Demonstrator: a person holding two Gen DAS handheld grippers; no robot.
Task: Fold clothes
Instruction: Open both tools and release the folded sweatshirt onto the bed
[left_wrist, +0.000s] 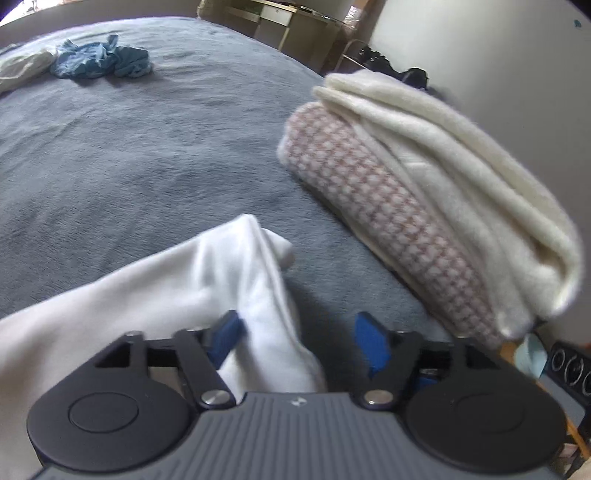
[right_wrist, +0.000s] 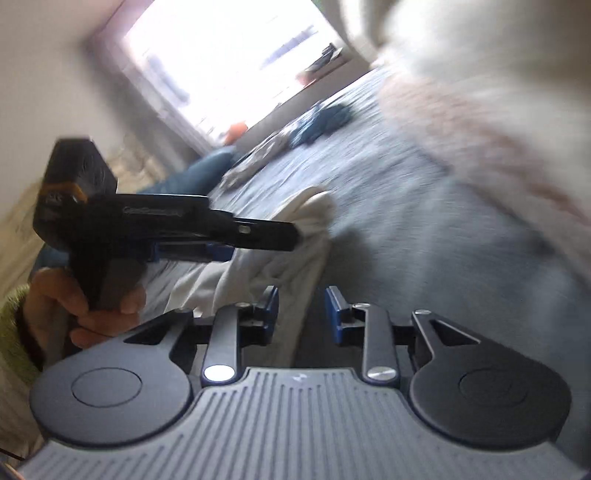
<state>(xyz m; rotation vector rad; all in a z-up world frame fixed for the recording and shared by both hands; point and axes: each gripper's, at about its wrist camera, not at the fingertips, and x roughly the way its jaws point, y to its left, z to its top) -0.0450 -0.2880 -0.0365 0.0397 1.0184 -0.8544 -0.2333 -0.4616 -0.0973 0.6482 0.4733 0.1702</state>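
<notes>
We see the left gripper (left_wrist: 295, 339) with fingers spread around a white garment (left_wrist: 155, 295) on the grey bed (left_wrist: 147, 155); the right gripper (right_wrist: 301, 308) hovers part-open, empty, near the folded stack (left_wrist: 424, 192) at the right edge.

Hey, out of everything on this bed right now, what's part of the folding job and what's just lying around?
Job in hand:
- white garment, lying between the open left gripper
- right gripper, open, nothing held
- folded stack: cream fleece on checked blanket
- crumpled blue garment, unfolded

Lying about:
- grey bedspread
- window
</notes>
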